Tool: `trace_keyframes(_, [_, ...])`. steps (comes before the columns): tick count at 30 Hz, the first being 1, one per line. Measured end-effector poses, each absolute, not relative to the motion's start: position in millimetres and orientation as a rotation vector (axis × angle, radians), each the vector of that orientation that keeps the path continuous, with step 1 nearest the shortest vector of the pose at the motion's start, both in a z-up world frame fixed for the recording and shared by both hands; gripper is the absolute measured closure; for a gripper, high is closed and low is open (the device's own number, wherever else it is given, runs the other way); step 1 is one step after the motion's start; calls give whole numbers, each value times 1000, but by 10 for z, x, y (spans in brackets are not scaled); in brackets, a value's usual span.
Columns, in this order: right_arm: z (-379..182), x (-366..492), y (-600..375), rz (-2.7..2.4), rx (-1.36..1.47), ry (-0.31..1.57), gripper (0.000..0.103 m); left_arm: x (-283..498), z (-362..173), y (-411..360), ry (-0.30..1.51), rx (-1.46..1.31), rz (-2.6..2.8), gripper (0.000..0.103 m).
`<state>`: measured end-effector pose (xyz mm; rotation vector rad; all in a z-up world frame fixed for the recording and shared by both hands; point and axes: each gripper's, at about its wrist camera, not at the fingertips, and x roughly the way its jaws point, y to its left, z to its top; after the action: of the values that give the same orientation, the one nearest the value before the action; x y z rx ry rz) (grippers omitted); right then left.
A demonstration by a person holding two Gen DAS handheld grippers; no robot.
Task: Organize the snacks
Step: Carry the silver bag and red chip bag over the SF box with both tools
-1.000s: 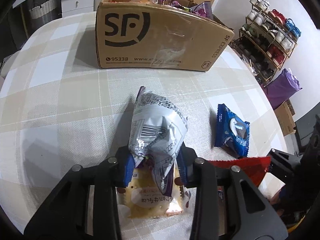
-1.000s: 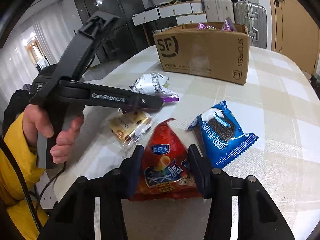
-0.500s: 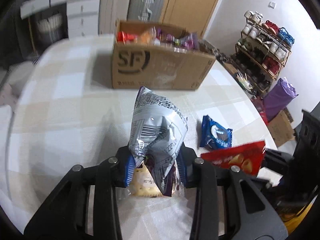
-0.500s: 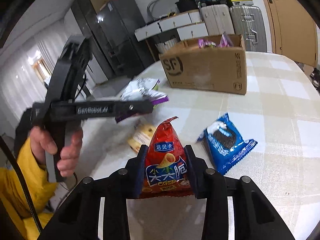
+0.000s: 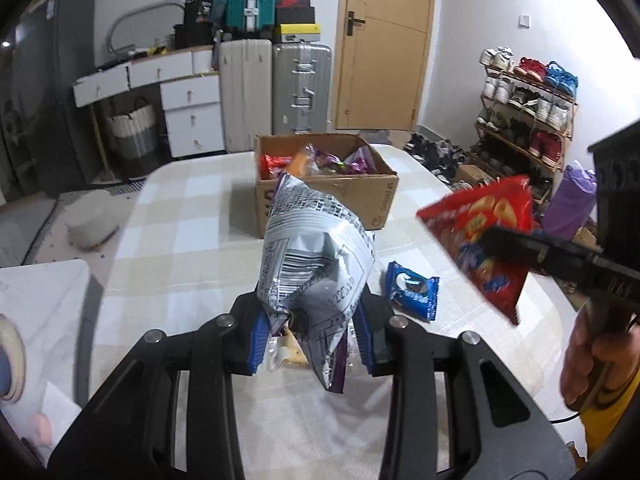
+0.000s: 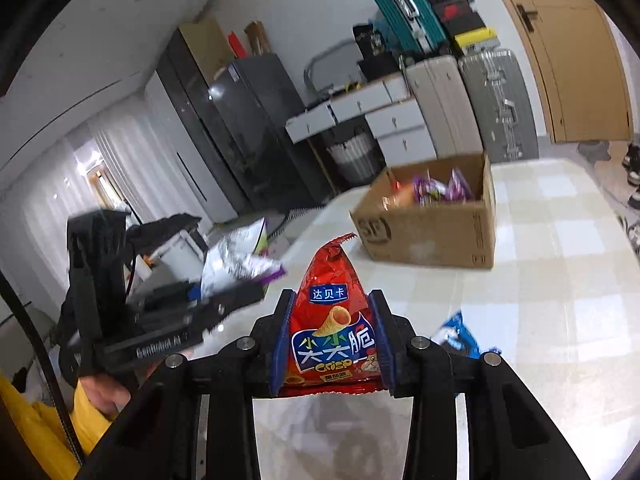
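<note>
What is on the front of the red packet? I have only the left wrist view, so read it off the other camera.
Observer: The red packet shows a blue label, a cone-shaped snack and the word Crisp on its front.
Operator: Confirm the right claw's grip.
Observer: The right claw has just been closing its jaws. Its blue pads press both sides of the packet between them.
Operator: Report who carries the left claw.
Observer: A hand from a yellow sleeve grips the handle of the left claw, which clamps the silver packet.
</note>
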<state>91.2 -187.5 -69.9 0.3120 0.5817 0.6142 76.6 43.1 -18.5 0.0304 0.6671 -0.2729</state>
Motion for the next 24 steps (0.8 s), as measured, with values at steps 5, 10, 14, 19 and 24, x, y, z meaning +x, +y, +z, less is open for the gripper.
trace_keyframes(5, [-444, 795, -1845, 615, 291, 532, 67, 486, 6, 482, 637, 33, -252, 71])
trace_keyframes(10, [-278, 702, -1807, 617, 274, 509, 67, 282, 123, 567, 627, 23, -241, 70])
trace_keyframes(14, [-207, 696, -1803, 616, 269, 498, 67, 234, 193, 595, 624, 24, -241, 70])
trace_keyframes(19, [-106, 811, -1834, 619, 267, 475, 67, 461, 267, 594, 632, 21, -241, 70])
trace_keyframes(24, [63, 1008, -1946, 610, 272, 444, 67, 726, 396, 559, 625, 49, -228, 70])
